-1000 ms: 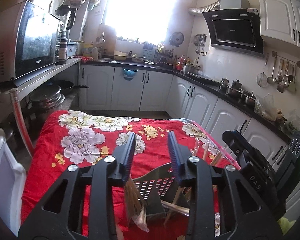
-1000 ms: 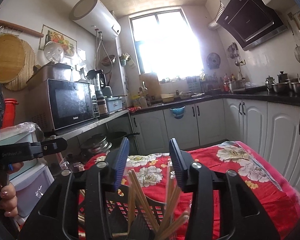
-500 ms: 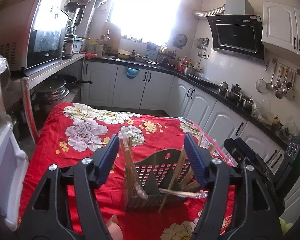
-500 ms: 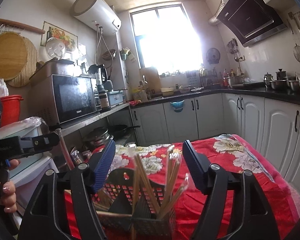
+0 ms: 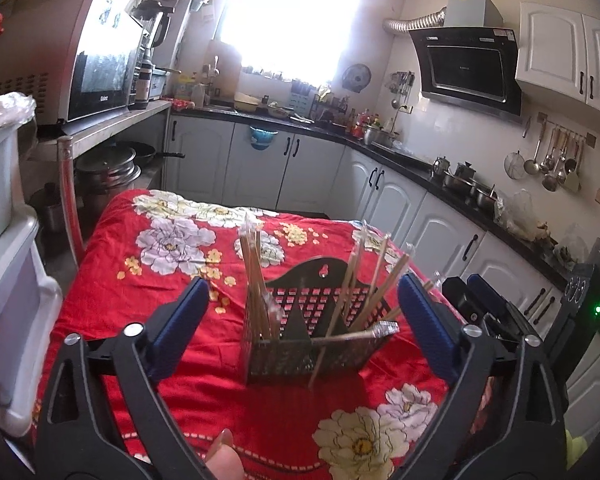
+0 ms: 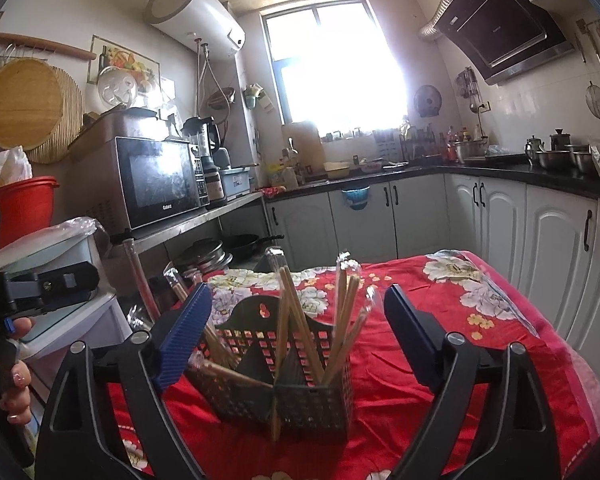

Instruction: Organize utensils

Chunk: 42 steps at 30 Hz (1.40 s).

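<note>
A black perforated utensil holder (image 5: 300,344) stands on the red floral tablecloth (image 5: 172,264). Several wooden chopsticks in clear wrappers (image 5: 256,280) stand in its two compartments, and one (image 5: 348,337) lies across the rim. My left gripper (image 5: 302,312) is open and empty, just short of the holder, with a finger to each side of it. The holder also shows in the right wrist view (image 6: 296,396), with chopsticks (image 6: 300,320) fanned out of it. My right gripper (image 6: 298,324) is open and empty, drawn back above it. The other gripper's body (image 5: 500,320) is at the right.
White storage drawers (image 5: 4,280) stand left of the table. A metal shelf with a microwave (image 6: 156,180) and pots (image 5: 108,164) is behind. White cabinets and a dark counter (image 5: 420,168) run along the far and right sides.
Both grippers opened from nearly shut and pulled back from the holder. The chopsticks that stood between the fingers now stand free in the holder.
</note>
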Each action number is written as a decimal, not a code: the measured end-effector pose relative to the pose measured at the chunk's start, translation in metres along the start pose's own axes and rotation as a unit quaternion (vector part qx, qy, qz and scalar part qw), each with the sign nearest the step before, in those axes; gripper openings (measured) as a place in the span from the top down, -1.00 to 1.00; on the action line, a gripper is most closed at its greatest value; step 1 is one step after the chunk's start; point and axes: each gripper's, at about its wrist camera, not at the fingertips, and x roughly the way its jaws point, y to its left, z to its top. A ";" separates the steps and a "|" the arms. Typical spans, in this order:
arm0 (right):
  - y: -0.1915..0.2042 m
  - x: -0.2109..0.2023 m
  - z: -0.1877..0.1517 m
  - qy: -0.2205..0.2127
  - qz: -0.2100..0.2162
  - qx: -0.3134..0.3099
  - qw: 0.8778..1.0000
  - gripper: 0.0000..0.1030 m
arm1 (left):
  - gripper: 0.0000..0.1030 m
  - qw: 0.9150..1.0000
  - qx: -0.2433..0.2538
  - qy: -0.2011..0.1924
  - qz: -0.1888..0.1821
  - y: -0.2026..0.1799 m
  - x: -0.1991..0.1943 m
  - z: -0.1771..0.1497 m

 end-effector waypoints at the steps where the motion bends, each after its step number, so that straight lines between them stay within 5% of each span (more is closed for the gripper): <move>1: 0.000 -0.002 -0.001 0.001 -0.001 0.000 1.000 -0.69 | -0.80 1.000 0.001 0.001 0.000 0.000 -0.001 -0.002; 42: -0.005 -0.043 -0.093 0.124 -0.019 -0.049 0.991 -0.86 | -0.80 0.995 -0.002 0.099 0.017 -0.005 0.004 -0.115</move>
